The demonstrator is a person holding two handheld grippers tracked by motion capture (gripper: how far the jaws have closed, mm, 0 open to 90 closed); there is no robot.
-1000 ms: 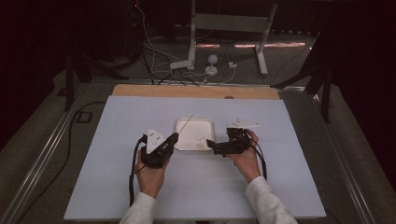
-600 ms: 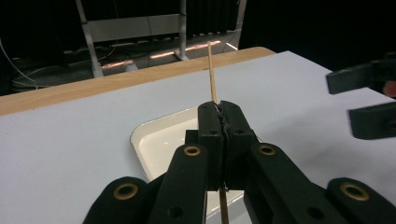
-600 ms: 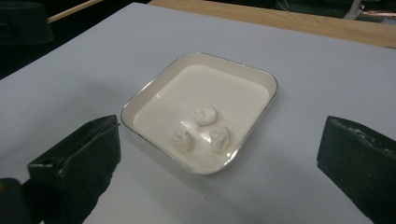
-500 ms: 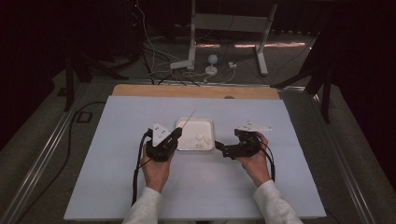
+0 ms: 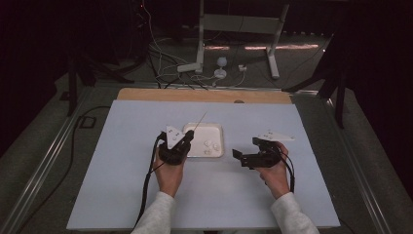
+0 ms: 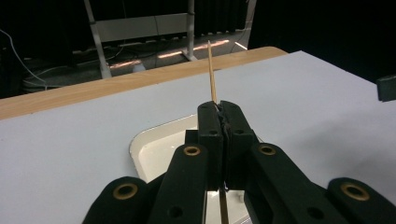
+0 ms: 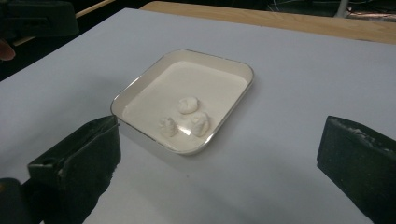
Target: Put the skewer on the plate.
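Here the left gripper (image 5: 187, 138) sits at the near-left edge of the white tray (image 5: 217, 127), its jaws clamped on a thin wooden skewer (image 6: 211, 70) that slants up and away over the tray. The right gripper (image 5: 237, 156), jaws wide apart and empty, rests just right of the tray. Three white lumps (image 7: 187, 116) lie in the tray.

A metal stand (image 5: 234, 29) and loose cables (image 5: 165, 73) lie beyond the table (image 5: 122, 204).
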